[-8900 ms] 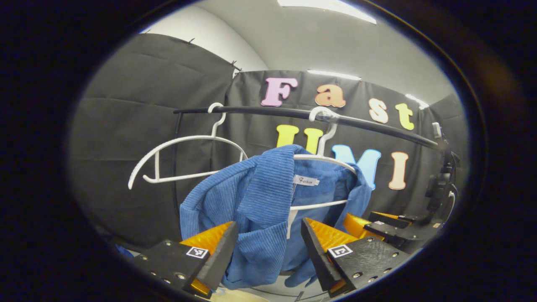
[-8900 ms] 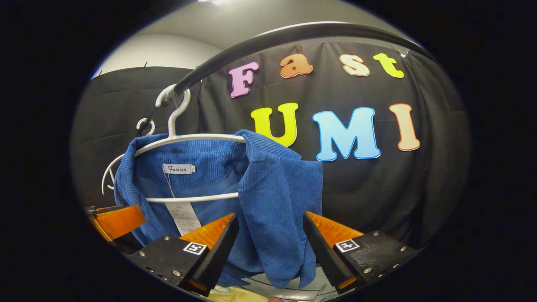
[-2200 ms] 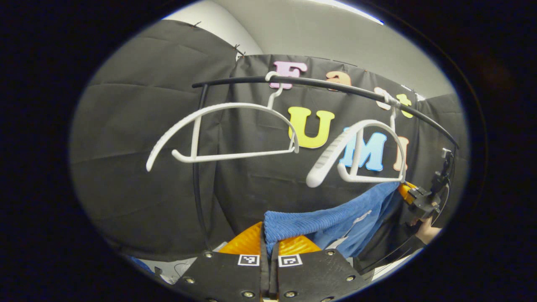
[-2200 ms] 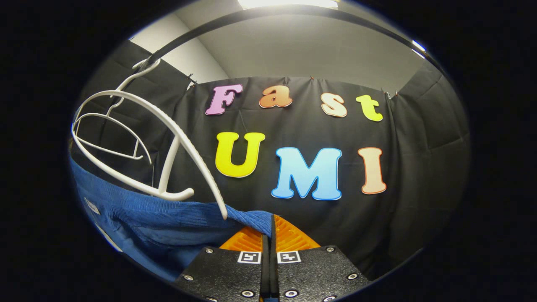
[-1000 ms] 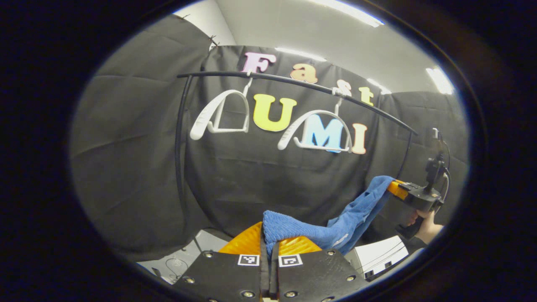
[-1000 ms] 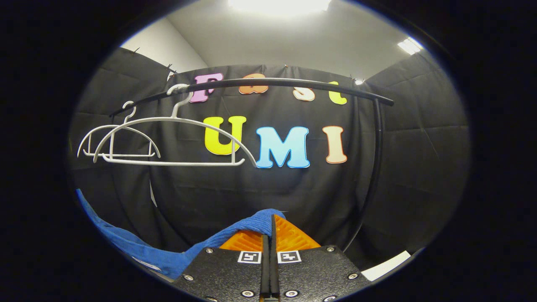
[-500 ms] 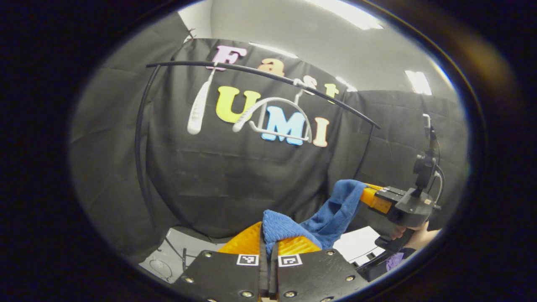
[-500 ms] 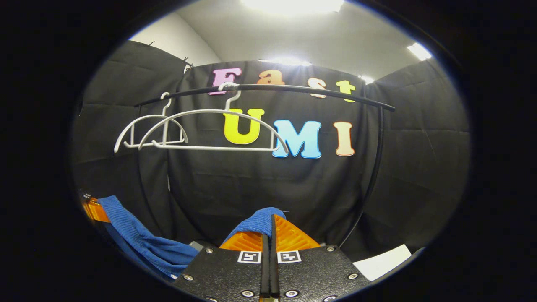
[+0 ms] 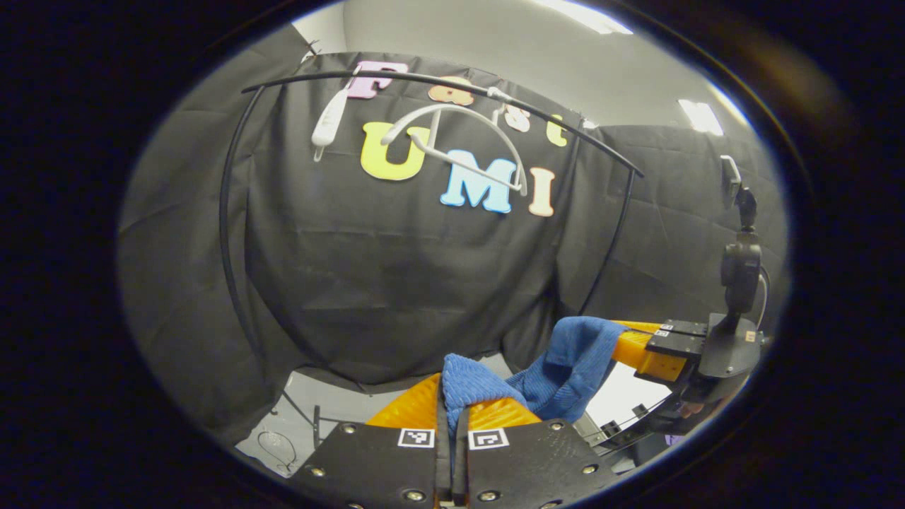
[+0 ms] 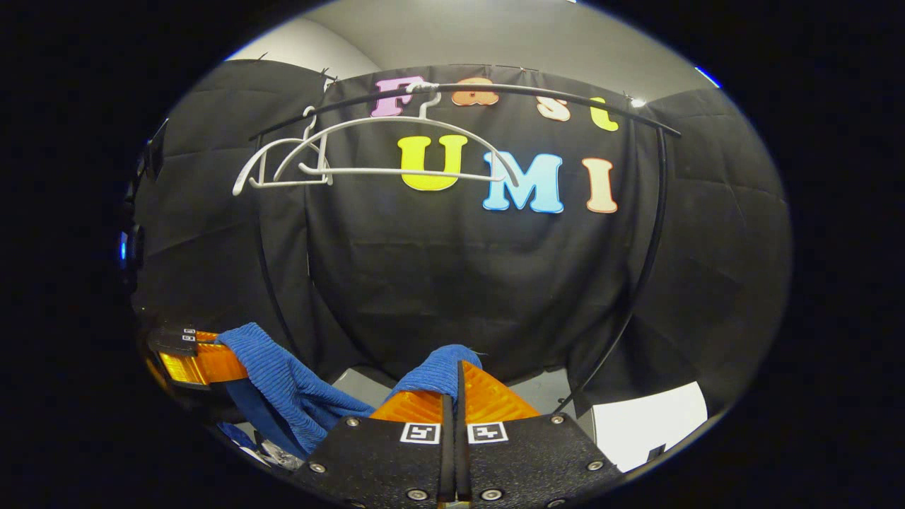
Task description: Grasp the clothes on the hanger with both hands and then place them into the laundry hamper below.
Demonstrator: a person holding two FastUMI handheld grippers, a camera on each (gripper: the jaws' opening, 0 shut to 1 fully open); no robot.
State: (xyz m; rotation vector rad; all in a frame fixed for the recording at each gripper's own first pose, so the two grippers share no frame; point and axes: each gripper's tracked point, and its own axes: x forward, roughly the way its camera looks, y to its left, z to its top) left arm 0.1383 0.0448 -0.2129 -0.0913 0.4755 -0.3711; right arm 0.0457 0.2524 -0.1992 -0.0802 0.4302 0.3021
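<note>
Black cloth wall (image 10: 459,283) behind a black rail (image 10: 537,88); grey ceiling (image 9: 495,35) with bright light strips (image 9: 700,116).

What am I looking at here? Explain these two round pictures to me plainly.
A person holds a pair of handheld tongs in each hand, and a camera rides on each. The left gripper view looks along the left tongs, shut on a blue corduroy garment; farther off are the right tongs, gripping the garment's other end. The right gripper view looks along the right tongs, with the left tongs at the side. The garment hangs between them. Behind, two bare white hangers hang on a black clothes rail.
</note>
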